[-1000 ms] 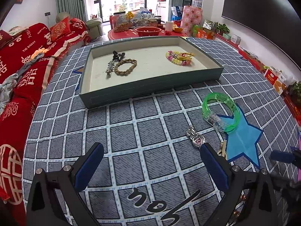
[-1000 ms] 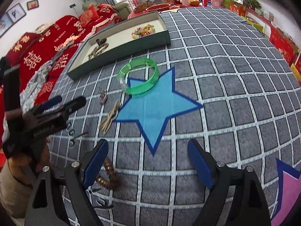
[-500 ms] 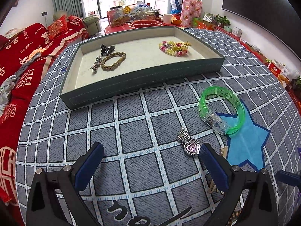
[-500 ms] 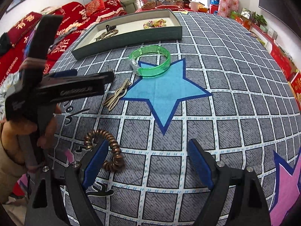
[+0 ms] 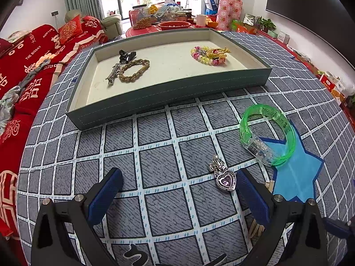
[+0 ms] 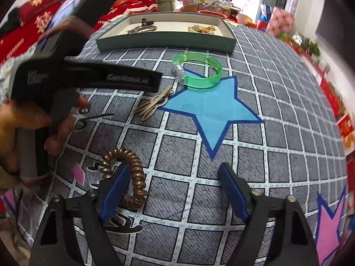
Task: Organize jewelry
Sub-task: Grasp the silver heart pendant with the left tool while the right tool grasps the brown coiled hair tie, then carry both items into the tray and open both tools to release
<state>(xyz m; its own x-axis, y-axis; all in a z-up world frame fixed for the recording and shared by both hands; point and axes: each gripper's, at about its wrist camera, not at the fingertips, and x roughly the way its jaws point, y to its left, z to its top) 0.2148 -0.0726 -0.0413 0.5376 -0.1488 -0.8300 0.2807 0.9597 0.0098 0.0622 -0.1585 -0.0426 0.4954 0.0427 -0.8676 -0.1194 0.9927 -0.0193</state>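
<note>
Your tray [image 5: 173, 88] sits toward the far side of the checked cloth [image 5: 159, 159], its near wall running straight across in front of your left gripper [image 5: 176, 186]. Between that wall and your left fingers lies a wide band of bare cloth. Inside the tray, a braided bracelet [image 5: 133, 71] lies touching a metal clip [image 5: 113, 75] and just beside a dark clip [image 5: 126, 55] at the left, and a beaded bracelet [image 5: 208, 55] lies at the right, with clear floor between the 2 groups.

Outside the tray, the green bangle [image 5: 266, 133] rests partly on the blue star [image 5: 297, 177]. The heart pendant [image 5: 225, 179] lies just inside your left gripper's right finger, not touched. A pale wooden clip [image 6: 155, 104] lies at the star's left point.

Your left gripper points steeply down with its jaws spread wide and nothing held. In the right wrist view your hand [image 6: 28, 133] wraps its handle, and its body crowds the space left of your right gripper [image 6: 173, 186].

Your right gripper also tilts steeply down. Its jaws are closing but remain well apart, with only bare cloth between them. The copper coil bracelet [image 6: 131, 177] curls around the left finger's tip, partly hidden behind it; you can't tell whether it touches.
</note>
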